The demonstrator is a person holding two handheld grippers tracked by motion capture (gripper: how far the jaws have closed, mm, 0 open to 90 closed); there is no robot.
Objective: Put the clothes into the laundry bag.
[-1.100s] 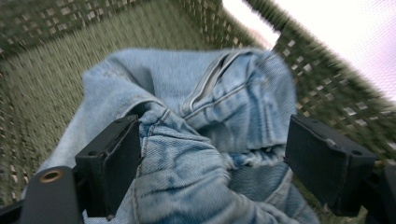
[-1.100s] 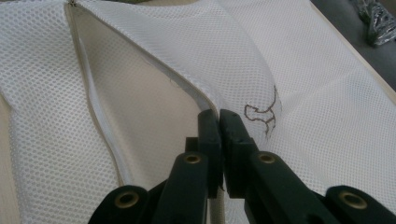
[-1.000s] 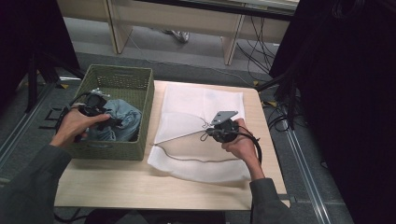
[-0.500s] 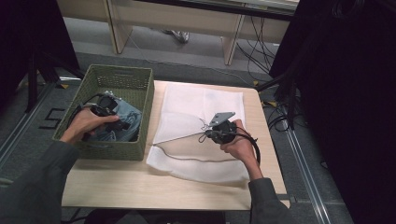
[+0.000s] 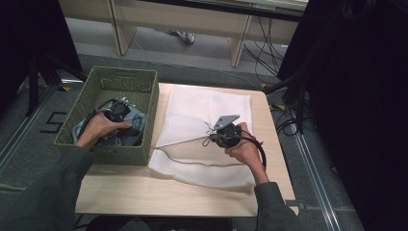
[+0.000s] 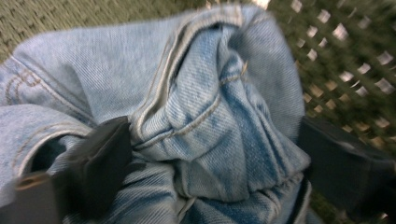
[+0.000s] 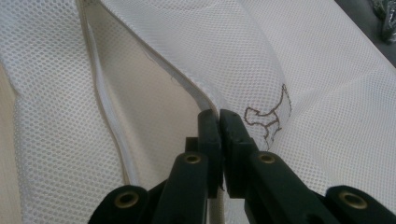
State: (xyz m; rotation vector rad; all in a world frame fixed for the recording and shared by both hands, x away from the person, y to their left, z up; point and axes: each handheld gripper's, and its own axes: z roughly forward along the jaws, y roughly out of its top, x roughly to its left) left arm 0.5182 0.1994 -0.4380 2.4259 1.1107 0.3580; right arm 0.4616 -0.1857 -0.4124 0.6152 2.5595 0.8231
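Observation:
Crumpled blue jeans [image 5: 133,126] lie inside a green woven basket [image 5: 120,77] at the table's left. My left gripper [image 5: 118,111] is down in the basket. In the left gripper view its jaws stand wide apart on either side of a thick fold of the jeans [image 6: 224,116], open. A white mesh laundry bag [image 5: 207,103] lies flat on the table beside the basket. My right gripper [image 5: 211,137] is shut on the bag's zip edge and lifts it, so the mouth gapes towards the basket. The right gripper [image 7: 219,116] pinches the mesh bag [image 7: 327,70] by a small stitched mark.
The wooden table [image 5: 168,192] has bare room along its front edge. Dark curtains hang at the right, and cables run over the floor behind. The basket's wall stands between the jeans and the bag's mouth.
My left hand has moved deeper into the basket and to the right, onto the jeans. The right gripper has stayed where it was, still holding the bag's edge up.

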